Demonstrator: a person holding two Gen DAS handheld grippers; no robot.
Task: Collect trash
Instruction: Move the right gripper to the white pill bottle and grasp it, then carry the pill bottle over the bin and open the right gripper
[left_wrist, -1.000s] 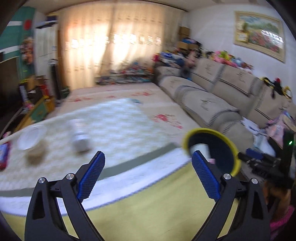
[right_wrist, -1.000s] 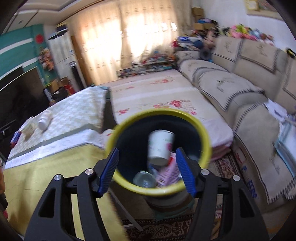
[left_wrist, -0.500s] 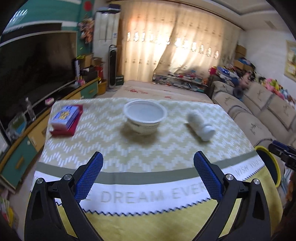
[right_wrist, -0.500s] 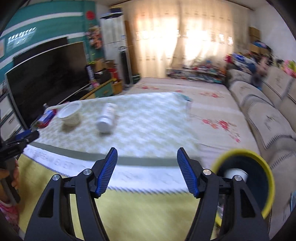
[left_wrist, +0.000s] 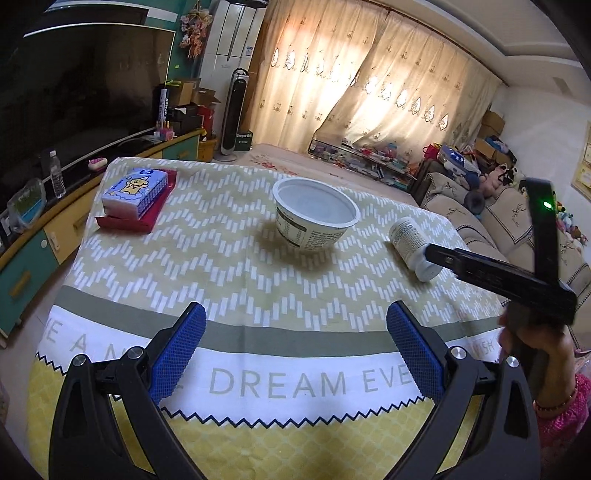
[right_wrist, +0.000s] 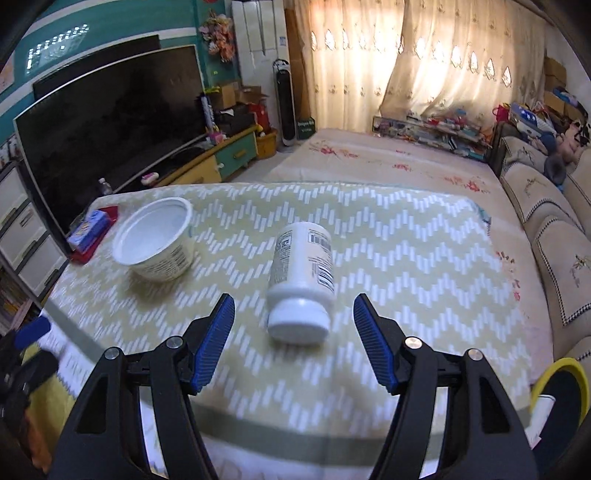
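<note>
A white plastic bottle lies on its side on the zigzag tablecloth, cap toward me. My right gripper is open, with the cap between its blue pads but not touching them. In the left wrist view the same bottle is partly hidden by the right gripper's black body. A white paper bowl stands upright mid-table and shows as the bowl to the bottle's left. My left gripper hangs open and empty over the table's near edge.
A yellow-rimmed bin with trash inside stands off the table's right side. A tissue pack rests on a red box at the far left corner. A sofa runs along the right. A hand holds the right gripper.
The right gripper has swung from above the bin to over the table, up to the bottle. The left gripper has turned from the bin side to face the bowl.
</note>
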